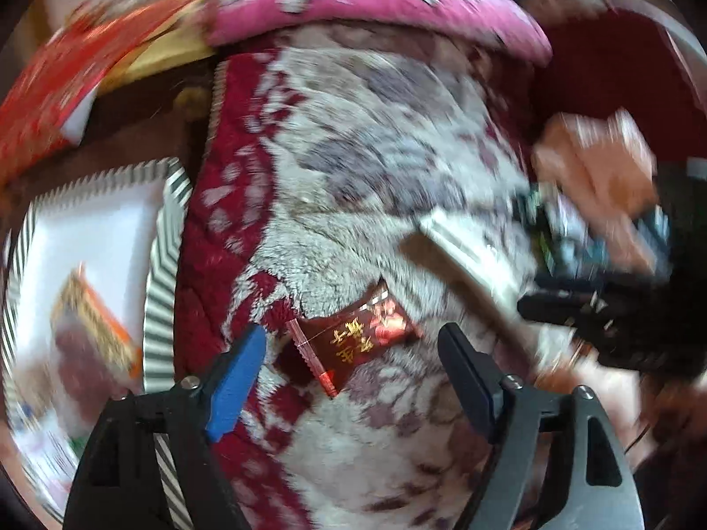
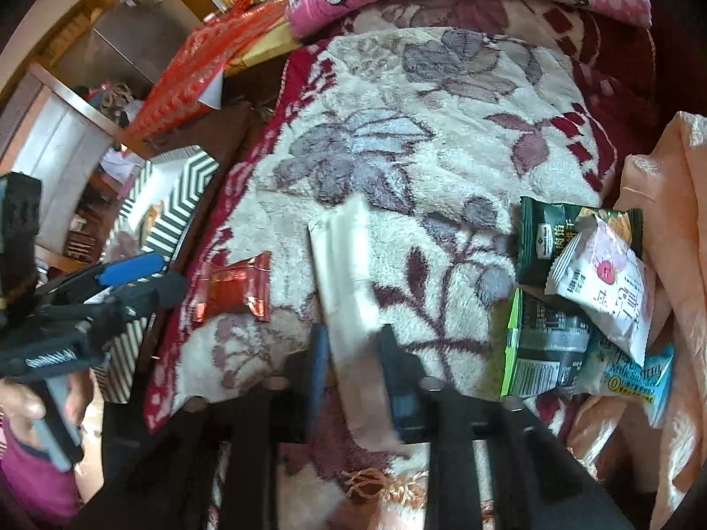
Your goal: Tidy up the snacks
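Two grippers: the left gripper (image 1: pixel 353 353) gapes over a red packet (image 1: pixel 353 340) (at its twelve o'clock). Right gripper (image 2: pixel 353 353) clamps a white packet (image 2: pixel 344 274) above the blanket (image 2: pixel 397 132).

The blanket (image 2: pixel 397 101) is thick, fuzzy plush cloth. The red packet (image 1: pixel 353 335) is glossy foil with crimped ends, and the white packet (image 2: pixel 349 282) looks matt. The pile of wrappers (image 2: pixel 587 291) is shiny plastic film. The box (image 2: pixel 176 203) looks like smooth printed card. The gripper fingers (image 1: pixel 468 380) are matt black plastic.
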Available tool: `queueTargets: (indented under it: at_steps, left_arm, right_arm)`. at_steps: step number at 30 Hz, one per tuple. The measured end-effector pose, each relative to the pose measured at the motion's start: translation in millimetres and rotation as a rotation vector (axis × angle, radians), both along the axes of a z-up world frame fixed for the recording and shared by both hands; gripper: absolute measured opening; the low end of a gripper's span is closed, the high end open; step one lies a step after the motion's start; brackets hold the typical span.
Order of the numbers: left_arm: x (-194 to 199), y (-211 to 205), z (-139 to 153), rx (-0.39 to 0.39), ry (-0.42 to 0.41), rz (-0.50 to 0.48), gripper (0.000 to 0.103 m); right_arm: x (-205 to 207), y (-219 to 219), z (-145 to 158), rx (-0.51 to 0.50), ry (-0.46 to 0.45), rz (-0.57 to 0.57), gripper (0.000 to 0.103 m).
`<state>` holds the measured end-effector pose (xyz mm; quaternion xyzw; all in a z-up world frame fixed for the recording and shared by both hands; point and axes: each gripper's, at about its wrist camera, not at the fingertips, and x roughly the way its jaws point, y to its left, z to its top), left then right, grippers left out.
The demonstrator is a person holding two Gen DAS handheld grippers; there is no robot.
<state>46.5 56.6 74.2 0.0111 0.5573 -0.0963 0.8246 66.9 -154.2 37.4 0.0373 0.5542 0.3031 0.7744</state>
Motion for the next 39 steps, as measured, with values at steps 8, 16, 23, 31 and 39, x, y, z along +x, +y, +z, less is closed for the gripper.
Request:
queueTargets:
  at_steps: [8, 16, 23, 31, 39]
  left_arm:
    - [6, -21, -27, 0.124, 0.036, -0.203, 0.080]
    - [20, -21, -47, 0.090, 0.110, -0.193, 0.032]
    - [5, -14, -31, 0.051, 0.082, -0.122, 0.030]
    - [-24, 8, 2, -0.031, 0.007, 0.043, 0.030]
    - [-43, 35, 26, -0.003, -0.051, 0.147, 0.030]
  right_arm:
    - [-3, 21, -9, -0.135, -0.046, 0.067, 0.061]
    - [8, 40, -23, -0.201, -0.061, 0.110, 0.047]
    - [-1, 34, -17, -0.187, -0.095, 0.113, 0.037]
    - [-15, 35, 18, -0.112, -0.129, 0.097, 0.037]
    - [-27, 64, 38, -0.085, -0.150, 0.133, 0.037]
